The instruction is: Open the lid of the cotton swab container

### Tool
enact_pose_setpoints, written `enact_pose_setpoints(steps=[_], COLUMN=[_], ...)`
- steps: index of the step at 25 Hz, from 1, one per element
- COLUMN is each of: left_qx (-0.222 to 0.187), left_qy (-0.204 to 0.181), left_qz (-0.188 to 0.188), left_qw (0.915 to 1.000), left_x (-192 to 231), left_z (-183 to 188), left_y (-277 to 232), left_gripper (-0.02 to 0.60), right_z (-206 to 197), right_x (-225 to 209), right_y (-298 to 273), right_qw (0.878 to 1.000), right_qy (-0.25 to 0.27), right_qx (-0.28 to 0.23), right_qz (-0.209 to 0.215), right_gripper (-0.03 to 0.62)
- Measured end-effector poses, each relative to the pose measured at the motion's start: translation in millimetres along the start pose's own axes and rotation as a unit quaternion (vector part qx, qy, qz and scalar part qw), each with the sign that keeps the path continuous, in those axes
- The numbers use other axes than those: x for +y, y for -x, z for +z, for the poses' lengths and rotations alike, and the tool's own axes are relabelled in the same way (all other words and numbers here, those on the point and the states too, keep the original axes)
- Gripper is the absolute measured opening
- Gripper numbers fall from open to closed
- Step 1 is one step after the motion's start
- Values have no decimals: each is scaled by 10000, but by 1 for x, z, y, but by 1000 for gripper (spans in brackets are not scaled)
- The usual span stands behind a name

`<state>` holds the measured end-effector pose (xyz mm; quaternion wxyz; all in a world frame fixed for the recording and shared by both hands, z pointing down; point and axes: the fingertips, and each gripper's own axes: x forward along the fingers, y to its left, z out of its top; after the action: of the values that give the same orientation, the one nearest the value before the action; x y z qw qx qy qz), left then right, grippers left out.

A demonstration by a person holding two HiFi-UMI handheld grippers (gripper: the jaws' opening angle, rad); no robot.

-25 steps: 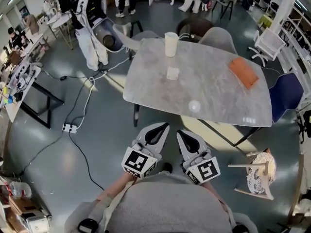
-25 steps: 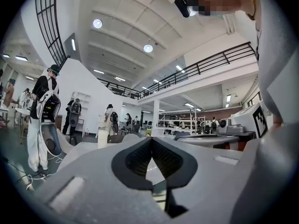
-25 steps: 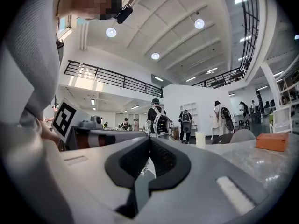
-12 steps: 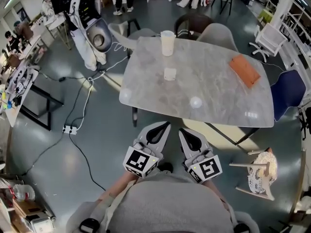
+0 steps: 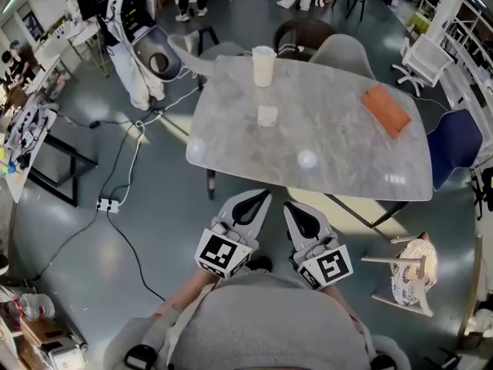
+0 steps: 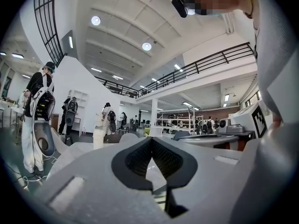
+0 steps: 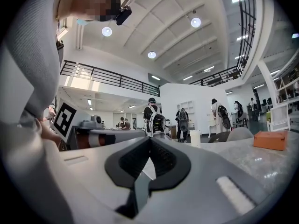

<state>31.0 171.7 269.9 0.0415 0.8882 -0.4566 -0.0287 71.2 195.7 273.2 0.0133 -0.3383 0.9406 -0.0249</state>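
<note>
A grey marble table [image 5: 339, 141] stands ahead of me. On it sit a small pale square container [image 5: 267, 116], a tall white cup [image 5: 263, 65], a small white round thing [image 5: 307, 159] and an orange pouch [image 5: 387, 110]. Both grippers hang low in front of my body, short of the table's near edge. The left gripper [image 5: 260, 198] is shut with nothing in it, and so is the right gripper [image 5: 292, 207]. In the left gripper view the shut jaws of the left gripper [image 6: 151, 139] point toward the white cup [image 6: 98, 138]. The right gripper [image 7: 149, 139] sees the cup [image 7: 195, 137] and pouch [image 7: 271, 140].
Grey chairs [image 5: 348, 55] stand behind the table, a blue chair [image 5: 454, 149] at its right end, a wooden chair [image 5: 408, 272] near my right. Cables and a power strip [image 5: 106, 204] lie on the floor at left. People stand at the back left.
The table and its objects have drifted slightly left in the head view. Both grippers stay shut in the same place before my body.
</note>
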Motion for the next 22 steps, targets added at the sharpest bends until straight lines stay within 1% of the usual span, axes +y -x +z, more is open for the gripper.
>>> enact_pose_setpoints(steps=[5, 9, 13, 17, 19, 22], left_qx=[1, -55, -79, -24, 25, -11], left_qy=[14, -2, 48, 35, 11, 13], left_qz=[76, 85, 112, 75, 63, 97], left_qw=[10000, 9999, 9999, 10000, 10000, 10000], left_x=[-3, -11, -12, -17, -16, -9], left_z=[-4, -4, -2, -7, -6, -10], left_y=[0, 0, -2, -6, -10, -14], left_gripper=[-2, -2, -2, -2, -2, -2], right_z=[1, 1, -4, -5, -6, -5], right_x=[0, 0, -3, -4, -9, -16], right_y=[3, 8, 7, 10, 9, 5], right_qw=[9999, 9997, 9994, 9993, 9992, 9992], right_qy=[9, -91, -65, -76, -153, -186], right_qx=[-45, -94, -19, 19, -29, -130], right_qz=[108, 222, 338, 362, 355, 340], right_gripper=[2, 2, 2, 2, 2, 2])
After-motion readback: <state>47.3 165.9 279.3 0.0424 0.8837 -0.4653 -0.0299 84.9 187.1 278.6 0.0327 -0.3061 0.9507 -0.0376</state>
